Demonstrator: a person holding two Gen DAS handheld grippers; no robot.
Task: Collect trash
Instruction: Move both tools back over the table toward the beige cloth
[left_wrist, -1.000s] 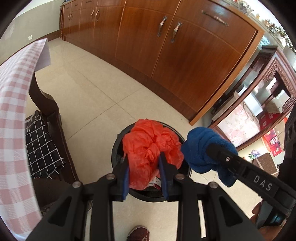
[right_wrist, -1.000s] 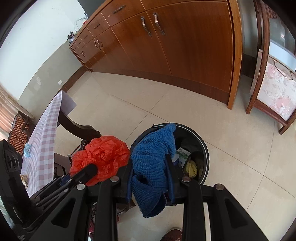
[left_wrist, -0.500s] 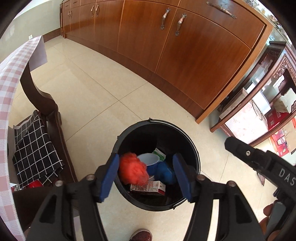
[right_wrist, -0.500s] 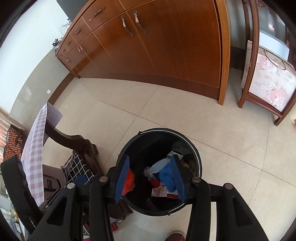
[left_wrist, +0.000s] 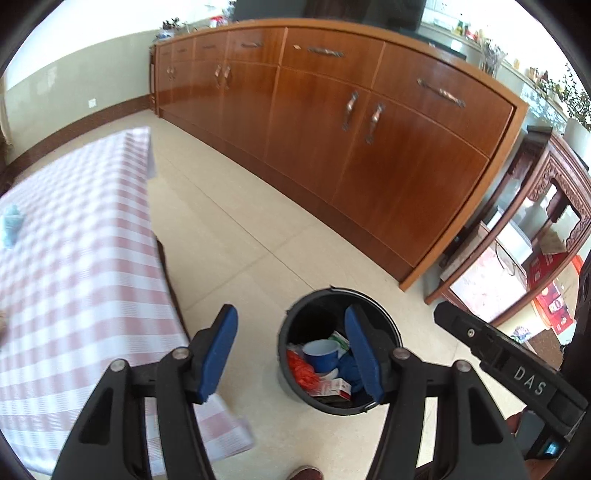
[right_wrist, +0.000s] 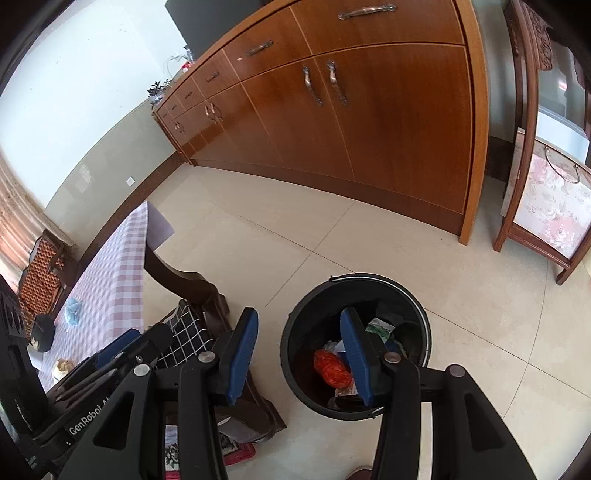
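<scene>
Since the earlier frames, the orange bag (right_wrist: 332, 368) and blue cloth (left_wrist: 349, 369) have dropped into the black bin (left_wrist: 295, 321), and both grippers have risen. Left gripper (left_wrist: 291, 356) and right gripper (right_wrist: 299, 360): jaws apart, empty. Bin: round, on beige tile floor (left_wrist: 236, 236), also holding a blue cup (left_wrist: 320, 355) and a carton (left_wrist: 332, 387). Lettering: "DAS", "GenRobot". Surroundings: wooden cabinet (left_wrist: 369, 147); checked tablecloth (left_wrist: 74, 258) left of the bin; chair (right_wrist: 184, 280).

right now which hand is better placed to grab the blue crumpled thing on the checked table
Left. The left gripper is empty, jaws open, already beside the checked table, where the blue crumpled thing lies. The right gripper is farther out, by the black bin.
</scene>
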